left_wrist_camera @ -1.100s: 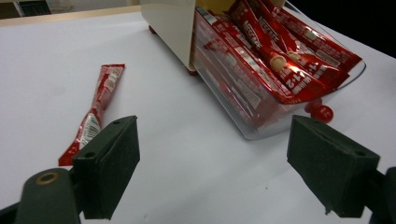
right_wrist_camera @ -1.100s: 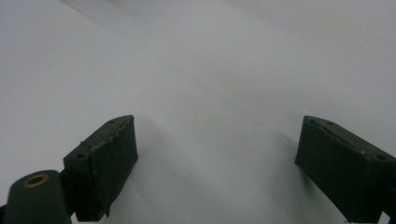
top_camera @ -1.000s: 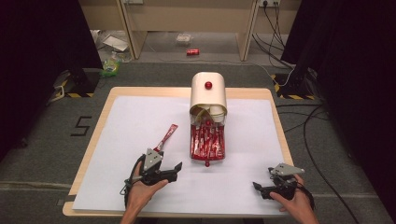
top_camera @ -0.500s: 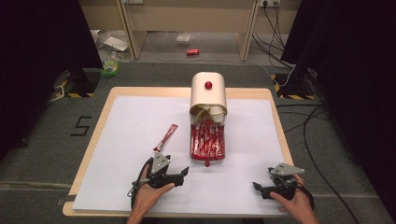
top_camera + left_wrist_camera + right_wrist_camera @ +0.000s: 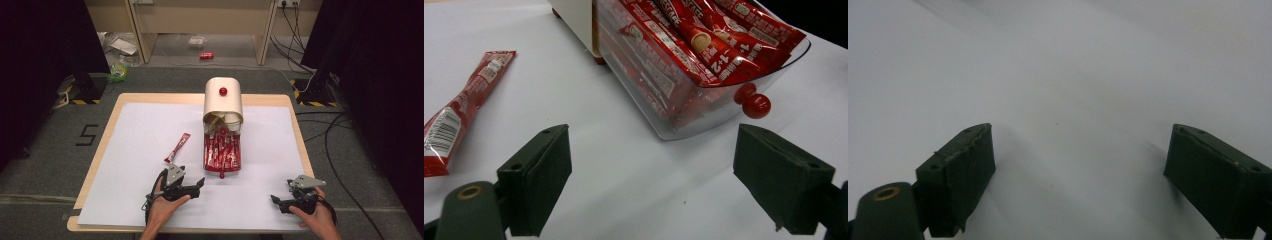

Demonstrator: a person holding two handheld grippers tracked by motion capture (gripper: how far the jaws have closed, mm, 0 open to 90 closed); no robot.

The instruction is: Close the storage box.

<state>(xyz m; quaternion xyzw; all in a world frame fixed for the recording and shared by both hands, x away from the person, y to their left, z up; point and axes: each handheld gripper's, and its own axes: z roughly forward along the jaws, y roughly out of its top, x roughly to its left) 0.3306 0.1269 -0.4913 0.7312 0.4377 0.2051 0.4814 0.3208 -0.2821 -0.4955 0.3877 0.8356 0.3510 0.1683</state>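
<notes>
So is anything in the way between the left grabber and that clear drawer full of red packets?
Nothing visible. The left gripper is open and faces the clear drawer across bare white table cover. The loose packet lies off to one side.

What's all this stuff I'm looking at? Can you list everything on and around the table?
Dispenser box: one, cream with a red knob, far middle of the table.
Clear drawer: one, see-through with a red knob, pulled out of the box toward the person.
Sachets in the drawer: several, red, lying lengthwise; exact count unclear.
Loose sachet: one, red, on the sheet left of the drawer.
White sheet: one, covering the wooden table.
Cables: several, black, on the floor at the right.
Small red item: one, on the floor beyond the table; too small to identify.
Left tool: one, black, jaws apart, near the drawer's front.
Right tool: one, black, jaws apart, near right corner.
</notes>
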